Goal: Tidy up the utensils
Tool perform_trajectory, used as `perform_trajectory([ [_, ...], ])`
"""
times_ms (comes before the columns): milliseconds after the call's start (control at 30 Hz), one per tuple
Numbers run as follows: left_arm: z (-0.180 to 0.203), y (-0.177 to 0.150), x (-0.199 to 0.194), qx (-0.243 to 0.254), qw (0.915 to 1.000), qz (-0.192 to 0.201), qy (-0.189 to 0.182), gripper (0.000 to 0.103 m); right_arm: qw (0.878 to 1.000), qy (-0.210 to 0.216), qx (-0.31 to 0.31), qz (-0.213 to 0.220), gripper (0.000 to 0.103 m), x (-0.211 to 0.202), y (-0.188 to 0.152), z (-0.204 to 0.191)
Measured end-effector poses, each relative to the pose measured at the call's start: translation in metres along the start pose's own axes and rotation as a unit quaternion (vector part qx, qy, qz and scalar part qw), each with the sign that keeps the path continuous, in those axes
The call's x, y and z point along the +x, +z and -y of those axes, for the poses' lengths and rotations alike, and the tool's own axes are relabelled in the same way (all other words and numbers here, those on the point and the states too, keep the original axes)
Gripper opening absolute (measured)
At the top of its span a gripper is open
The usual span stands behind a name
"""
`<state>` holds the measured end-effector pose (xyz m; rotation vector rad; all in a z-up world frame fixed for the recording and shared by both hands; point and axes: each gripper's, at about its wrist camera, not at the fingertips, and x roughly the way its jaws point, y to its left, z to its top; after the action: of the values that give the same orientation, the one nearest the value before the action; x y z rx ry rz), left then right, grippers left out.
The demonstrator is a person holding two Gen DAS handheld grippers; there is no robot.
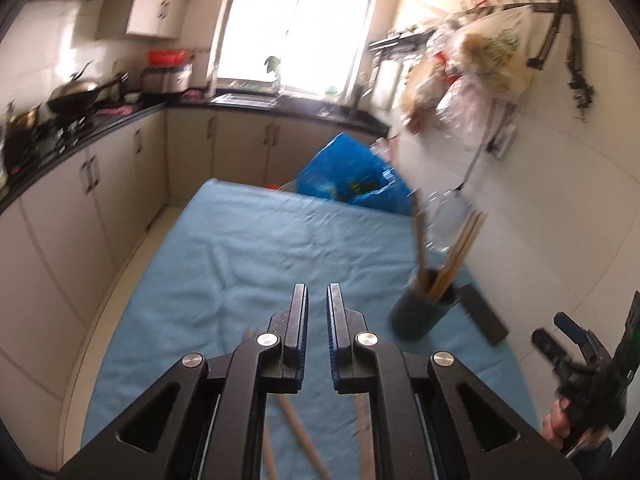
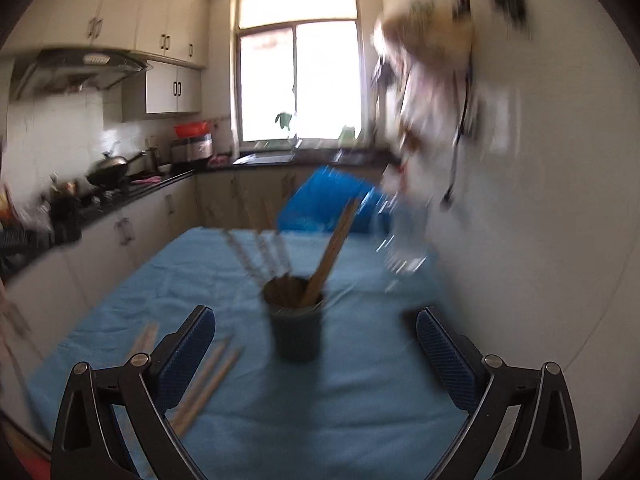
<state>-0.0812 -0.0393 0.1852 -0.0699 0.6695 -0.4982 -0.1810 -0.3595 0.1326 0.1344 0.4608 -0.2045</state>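
Observation:
A dark teal utensil cup stands on the blue cloth at the right, with wooden chopsticks and a wooden handle sticking out. In the right wrist view the cup sits ahead between my fingers, apart from them. My right gripper is wide open and empty above the cloth. My left gripper has a narrow gap between its jaws, with nothing held. Loose wooden chopsticks lie on the cloth at the left; some show under my left gripper. The right gripper shows at the far right.
A blue plastic bag sits at the cloth's far end. A dark flat block lies beside the cup by the white tiled wall. A clear bottle stands near the wall. Counter with a wok runs along the left.

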Motion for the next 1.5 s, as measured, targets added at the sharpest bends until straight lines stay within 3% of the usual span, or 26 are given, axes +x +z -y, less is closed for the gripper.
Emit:
perform_trajectory([
  [100,-0.026,-0.021,0.007,-0.023,0.9993,-0.024,0.015,0.021,0.998,0.019,0.062,-0.024,0.102,0.013,-0.012,0.004],
  [233,-0.059,-0.047,0.02,-0.06,0.996,-0.059,0.029,0.021,0.996,0.019,0.063,-0.063,0.098,0.027,-0.023,-0.008],
  [433,-0.075,-0.066,0.035,-0.078,0.9926,-0.087,0.033,0.022,0.982,0.08,0.077,-0.155,0.091,0.06,-0.029,-0.027],
  [600,-0.076,-0.071,0.038,-0.074,0.9922,-0.094,0.032,0.023,0.975,0.062,0.089,-0.195,0.089,0.096,-0.032,-0.041],
  [700,-0.081,-0.073,0.037,-0.07,0.9923,-0.093,0.041,0.029,0.974,0.027,0.064,-0.216,0.08,0.12,-0.035,-0.054],
  [767,-0.087,-0.074,0.038,-0.075,0.9916,-0.097,0.042,0.034,0.967,0.018,0.061,-0.247,0.053,0.135,-0.037,-0.057],
  [833,-0.091,-0.075,0.041,-0.078,0.9907,-0.103,0.043,0.034,0.952,0.033,0.097,-0.289,0.044,0.153,-0.044,-0.056],
  [900,-0.095,-0.077,0.044,-0.082,0.9894,-0.112,0.044,0.034,0.944,0.033,0.116,-0.307,0.044,0.166,-0.049,-0.059],
  [1000,-0.1,-0.08,0.05,-0.09,0.987,-0.126,0.042,0.04,0.94,0.023,0.133,-0.312,0.044,0.18,-0.051,-0.064],
  [1200,-0.105,-0.085,0.056,-0.091,0.9846,-0.142,0.046,0.041,0.94,-0.004,0.12,-0.319,0.043,0.203,-0.048,-0.08],
  [1400,-0.109,-0.085,0.062,-0.097,0.9822,-0.155,0.042,0.041,0.935,-0.03,0.099,-0.34,0.033,0.229,-0.053,-0.09],
  [1500,-0.111,-0.082,0.066,-0.102,0.9807,-0.161,0.04,0.041,0.938,-0.038,0.08,-0.334,0.027,0.229,-0.054,-0.093],
])
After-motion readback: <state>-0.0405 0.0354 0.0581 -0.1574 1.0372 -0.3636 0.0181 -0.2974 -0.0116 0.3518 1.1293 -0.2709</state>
